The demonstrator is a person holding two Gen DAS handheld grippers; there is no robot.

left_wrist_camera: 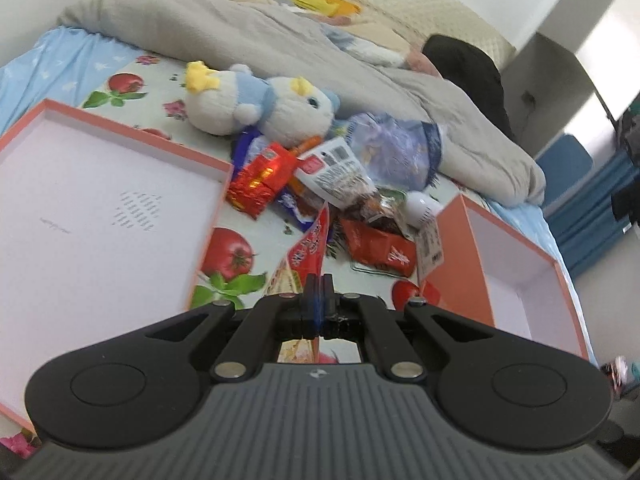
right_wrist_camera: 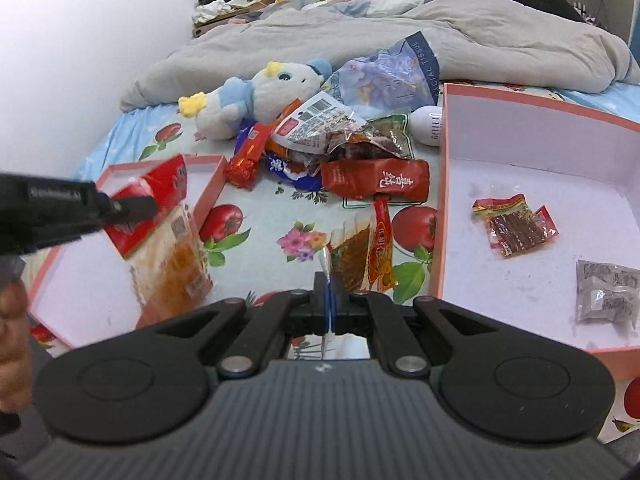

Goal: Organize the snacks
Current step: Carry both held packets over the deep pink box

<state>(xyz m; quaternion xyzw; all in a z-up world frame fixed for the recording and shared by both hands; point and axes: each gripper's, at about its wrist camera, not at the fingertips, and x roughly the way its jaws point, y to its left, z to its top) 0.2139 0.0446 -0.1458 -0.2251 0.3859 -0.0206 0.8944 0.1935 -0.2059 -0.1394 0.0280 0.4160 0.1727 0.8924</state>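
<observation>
Two grippers each pinched a packet: the right gripper point(right_wrist_camera: 329, 296), jaws closed on a clear packet point(right_wrist_camera: 352, 258) above the bed point(right_wrist_camera: 260, 256), and the left gripper point(left_wrist_camera: 319, 294), jaws closed on a red-topped packet point(right_wrist_camera: 168, 232) over the left box point(right_wrist_camera: 208, 200). The right box point(right_wrist_camera: 440, 200) held two sachets (visible only from the right wrist). Most work remained, judging by the snack pile point(right_wrist_camera: 340, 152) beside the plush toy point(right_wrist_camera: 256, 92).

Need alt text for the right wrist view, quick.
The right gripper is shut on a flat snack packet above the bed, beside a pink box holding two packets. The left gripper carries a red-topped packet over a second pink tray.
</observation>
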